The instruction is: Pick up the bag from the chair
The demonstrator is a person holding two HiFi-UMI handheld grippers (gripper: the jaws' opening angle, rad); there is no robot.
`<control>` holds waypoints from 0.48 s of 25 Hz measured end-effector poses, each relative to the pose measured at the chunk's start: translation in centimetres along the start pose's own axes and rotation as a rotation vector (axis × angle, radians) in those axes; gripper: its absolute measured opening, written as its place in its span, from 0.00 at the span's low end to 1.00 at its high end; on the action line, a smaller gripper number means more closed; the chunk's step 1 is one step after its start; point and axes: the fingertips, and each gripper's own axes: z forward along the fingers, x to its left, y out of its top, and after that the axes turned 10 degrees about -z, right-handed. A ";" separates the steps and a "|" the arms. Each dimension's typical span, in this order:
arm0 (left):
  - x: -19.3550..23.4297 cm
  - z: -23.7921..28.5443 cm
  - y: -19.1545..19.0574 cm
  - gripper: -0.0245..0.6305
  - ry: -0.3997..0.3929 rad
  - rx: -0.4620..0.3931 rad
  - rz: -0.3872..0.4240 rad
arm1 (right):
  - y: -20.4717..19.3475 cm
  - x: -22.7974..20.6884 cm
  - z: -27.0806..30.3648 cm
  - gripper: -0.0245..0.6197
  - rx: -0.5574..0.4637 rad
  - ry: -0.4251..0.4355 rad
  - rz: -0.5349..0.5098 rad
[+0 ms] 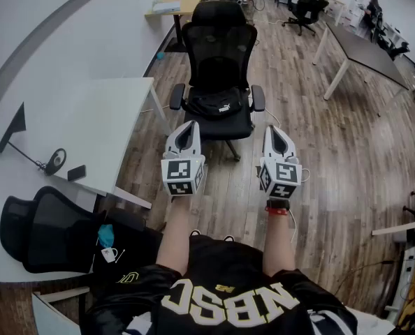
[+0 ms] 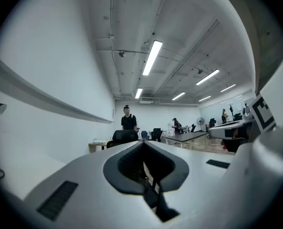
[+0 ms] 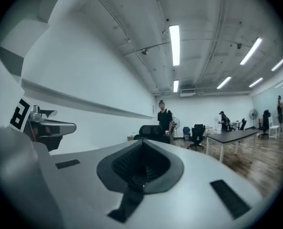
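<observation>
While your left gripper and right gripper hover with fingers clenched on nothing, the bag sits ahead of them on the chair.

Left gripper, right gripper side by side, jaws together, empty.

Legible lettering: white "NBSC" on the black shirt, nearer the viewer than the chair. The white mark on the bag on that chair is unreadable.

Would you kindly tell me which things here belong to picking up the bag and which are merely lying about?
Job: bag, chair, left gripper, right gripper.
Lying about: white table, phone, second chair.
</observation>
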 end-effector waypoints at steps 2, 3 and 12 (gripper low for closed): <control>-1.0 -0.2 -0.8 0.06 -0.002 0.004 -0.020 | -0.4 -0.5 -0.3 0.05 -0.002 0.008 0.003; -1.5 -0.3 -1.2 0.06 -0.003 0.007 -0.028 | -0.7 -0.7 -0.5 0.05 -0.002 0.013 0.007; -1.5 1.9 -3.3 0.06 0.001 0.017 -0.041 | -2.5 0.0 2.1 0.05 0.003 0.076 0.059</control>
